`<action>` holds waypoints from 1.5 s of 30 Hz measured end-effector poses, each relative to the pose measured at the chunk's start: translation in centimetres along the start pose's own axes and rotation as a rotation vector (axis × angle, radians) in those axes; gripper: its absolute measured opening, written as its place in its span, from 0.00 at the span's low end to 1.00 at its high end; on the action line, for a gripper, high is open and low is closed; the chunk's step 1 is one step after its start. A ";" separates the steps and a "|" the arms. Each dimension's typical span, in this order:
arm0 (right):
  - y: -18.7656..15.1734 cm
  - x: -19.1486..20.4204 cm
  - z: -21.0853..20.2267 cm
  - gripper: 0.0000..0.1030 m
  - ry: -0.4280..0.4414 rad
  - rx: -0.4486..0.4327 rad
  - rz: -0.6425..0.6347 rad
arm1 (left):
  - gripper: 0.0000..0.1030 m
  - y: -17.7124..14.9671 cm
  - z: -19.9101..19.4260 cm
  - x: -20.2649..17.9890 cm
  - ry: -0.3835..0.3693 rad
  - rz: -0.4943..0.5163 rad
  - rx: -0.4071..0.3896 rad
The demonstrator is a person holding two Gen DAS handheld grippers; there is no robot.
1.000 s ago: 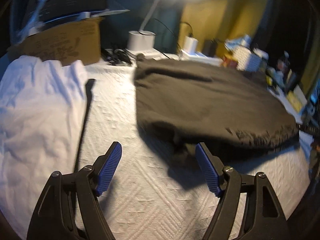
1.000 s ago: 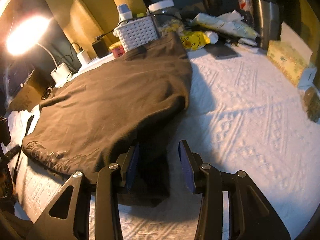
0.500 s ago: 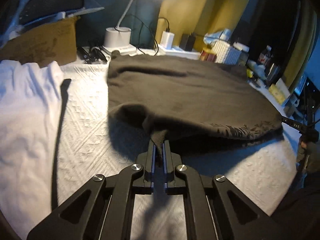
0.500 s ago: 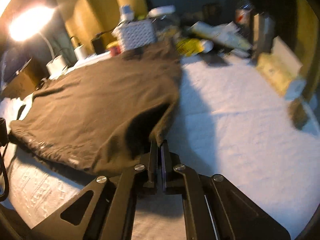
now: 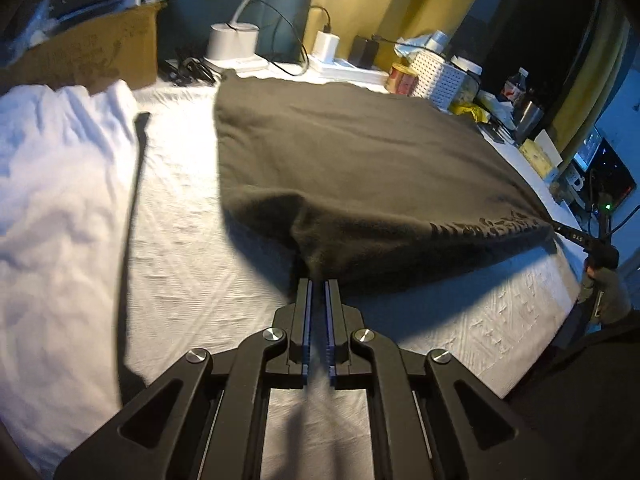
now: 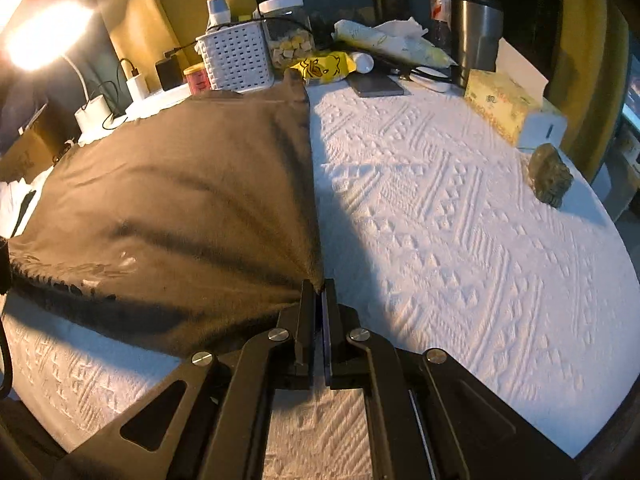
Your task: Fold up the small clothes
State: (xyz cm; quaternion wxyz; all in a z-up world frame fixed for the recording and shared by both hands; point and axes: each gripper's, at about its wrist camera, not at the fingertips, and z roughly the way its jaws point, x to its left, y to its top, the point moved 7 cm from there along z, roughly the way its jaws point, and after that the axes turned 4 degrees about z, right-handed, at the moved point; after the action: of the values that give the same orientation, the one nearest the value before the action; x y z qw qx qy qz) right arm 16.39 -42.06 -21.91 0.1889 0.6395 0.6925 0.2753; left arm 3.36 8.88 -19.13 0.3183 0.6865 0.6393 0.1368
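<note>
On the white textured tabletop [image 6: 460, 208], a dark brown fabric garment [image 5: 360, 168] is lying spread, its near corners being pinched by the clenched left gripper [image 5: 317, 286] and right gripper [image 6: 319, 290] fingers.

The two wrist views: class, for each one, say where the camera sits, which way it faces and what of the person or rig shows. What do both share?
Left wrist: sits behind the left hand-held gripper, facing the lamp base; shows its fingers and the person's other hand.
Right wrist: sits behind the right hand-held gripper, facing the white basket; shows its fingers only.
Shared: the dark garment, each gripper shut on a near corner, and the white textured cover.
</note>
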 end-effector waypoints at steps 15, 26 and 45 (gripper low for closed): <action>1.0 -1.4 -1.7 0.35 -0.021 -0.076 0.044 | 0.50 2.1 2.7 1.6 -0.028 -0.143 -0.039; 0.3 0.0 -1.5 0.35 0.037 -0.060 0.049 | 0.49 3.0 4.3 -0.7 -0.012 -0.062 -0.054; -0.6 0.7 -1.0 0.35 0.043 -0.034 0.032 | 0.00 -0.3 -1.0 3.5 0.192 -0.127 -0.062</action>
State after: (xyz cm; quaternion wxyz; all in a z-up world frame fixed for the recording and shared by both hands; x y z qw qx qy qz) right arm 15.24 -41.56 -21.51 0.1803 0.6413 0.6811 0.3038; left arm 3.06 12.56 -19.32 0.2846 0.6182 0.7044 0.2016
